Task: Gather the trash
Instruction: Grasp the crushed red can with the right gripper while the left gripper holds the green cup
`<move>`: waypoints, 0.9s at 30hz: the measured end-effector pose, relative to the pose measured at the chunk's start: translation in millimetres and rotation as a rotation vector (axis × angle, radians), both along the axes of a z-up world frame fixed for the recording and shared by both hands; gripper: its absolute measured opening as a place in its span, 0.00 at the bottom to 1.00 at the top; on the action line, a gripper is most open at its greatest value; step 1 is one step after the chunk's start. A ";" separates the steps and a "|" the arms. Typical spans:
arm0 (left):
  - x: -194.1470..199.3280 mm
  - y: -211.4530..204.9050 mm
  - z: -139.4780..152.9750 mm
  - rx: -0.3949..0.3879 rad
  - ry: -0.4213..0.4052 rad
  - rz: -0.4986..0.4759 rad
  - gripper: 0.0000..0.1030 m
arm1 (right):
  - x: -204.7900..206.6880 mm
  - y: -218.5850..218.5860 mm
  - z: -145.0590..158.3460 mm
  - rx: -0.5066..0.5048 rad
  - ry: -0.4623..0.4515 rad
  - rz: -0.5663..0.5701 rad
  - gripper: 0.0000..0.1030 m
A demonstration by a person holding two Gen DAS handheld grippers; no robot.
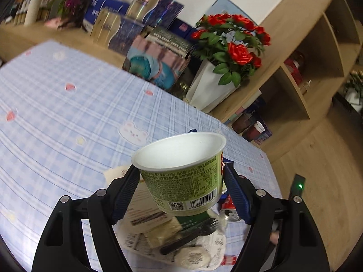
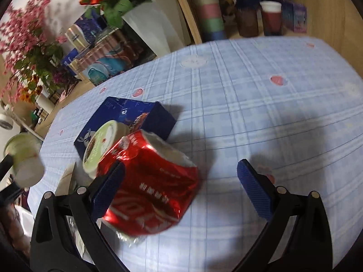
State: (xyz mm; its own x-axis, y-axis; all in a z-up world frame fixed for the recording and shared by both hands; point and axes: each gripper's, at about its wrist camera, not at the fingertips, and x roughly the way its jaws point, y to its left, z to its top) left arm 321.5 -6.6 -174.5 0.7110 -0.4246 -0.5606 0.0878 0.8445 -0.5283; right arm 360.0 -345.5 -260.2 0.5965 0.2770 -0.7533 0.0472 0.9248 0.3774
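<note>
Item, cup (image 1: pixel 181 174): green, empty, mouth tilting toward the far table edge; you are pinching it across its wall in the left gripper (image 1: pixel 181 181), both blue pads pressing its sides, and carrying it clear above the trash heap. Item, can (image 2: pixel 149 188): red, crushed, lying on its side on the blue check cloth (image 2: pixel 261 104), long axis running from near-left to far-right in the right wrist view, its lower end sitting over crumpled wrapper. Your right gripper (image 2: pixel 181 190) is standing spread wide and holding nothing; its left pad is overlapping the can's near end in view, though contact cannot be told, while its right pad is hanging well apart over bare cloth. The can is therefore lying left of the gripper's centre, so you are likely needing to slide the right hand leftward and roll it until the jaws straddle the can across its short axis. The right hand is the nearer and the free one; the left is occupied. Item, lid (image 2: pixel 99 147): green-rimmed, leaning just behind the can. Item, box (image 2: pixel 136 115): dark blue, flat, behind the lid. Item, fork (image 1: pixel 190 233): black, lying across wrappers under the held cup.
</note>
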 end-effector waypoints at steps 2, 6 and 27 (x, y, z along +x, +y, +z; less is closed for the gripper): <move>-3.4 2.3 1.7 0.016 -0.015 -0.004 0.71 | 4.5 1.4 -4.7 0.024 0.006 -0.002 0.94; -11.9 5.3 3.6 0.040 -0.039 -0.015 0.71 | 7.1 3.9 -10.3 0.057 -0.002 0.006 0.94; -49.2 -2.1 27.9 0.129 -0.116 -0.074 0.71 | -34.4 5.3 42.4 0.094 -0.153 0.057 0.35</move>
